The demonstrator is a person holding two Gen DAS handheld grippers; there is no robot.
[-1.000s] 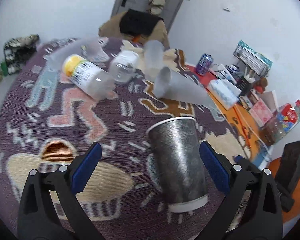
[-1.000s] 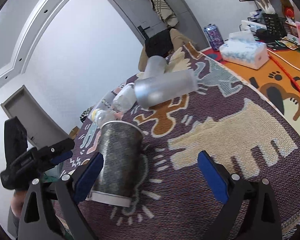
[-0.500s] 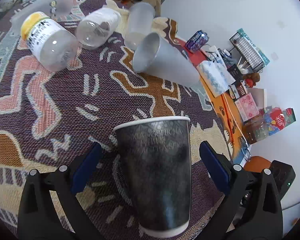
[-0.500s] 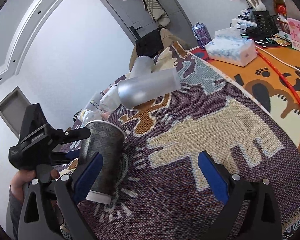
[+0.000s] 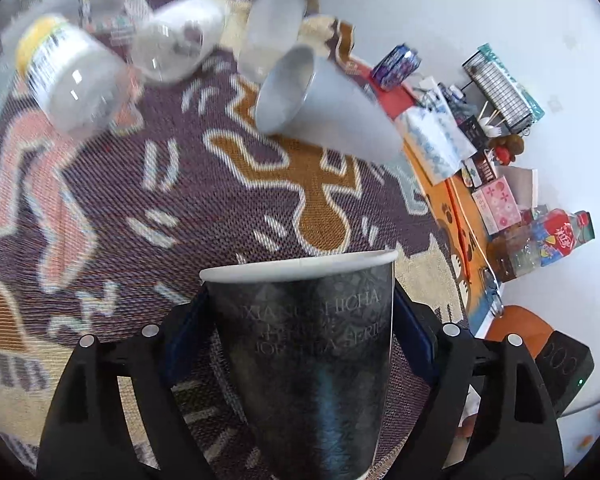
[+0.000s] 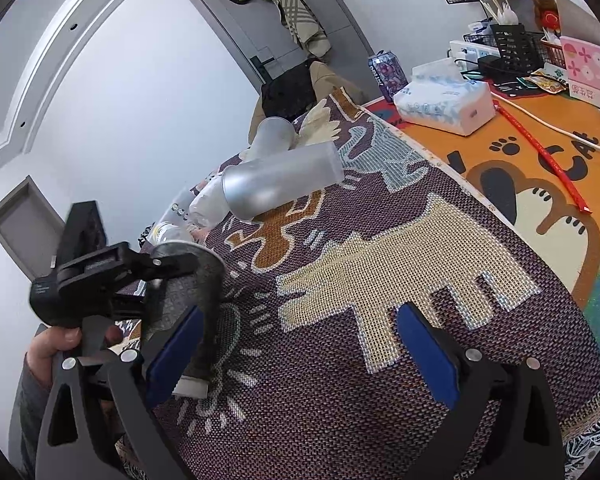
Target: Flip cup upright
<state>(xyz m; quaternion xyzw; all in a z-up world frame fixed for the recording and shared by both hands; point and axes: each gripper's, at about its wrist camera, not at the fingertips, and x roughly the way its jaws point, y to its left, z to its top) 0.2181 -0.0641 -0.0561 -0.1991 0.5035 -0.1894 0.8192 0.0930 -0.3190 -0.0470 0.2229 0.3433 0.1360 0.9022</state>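
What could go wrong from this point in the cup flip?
1. The left gripper is shut on the dark paper cup; its thin wall may crush or slip if squeezed while turned.
2. The cup's white-rimmed end sits right beside the right gripper's finger, so swinging it could hit that finger.
3. The woven mat looks soft, so the cup may topple once set down.

Dark paper cup (image 5: 312,344), white rim, faint lettering, upright, apparently gripped between left tongs (image 5: 300,332), over patterned cloth
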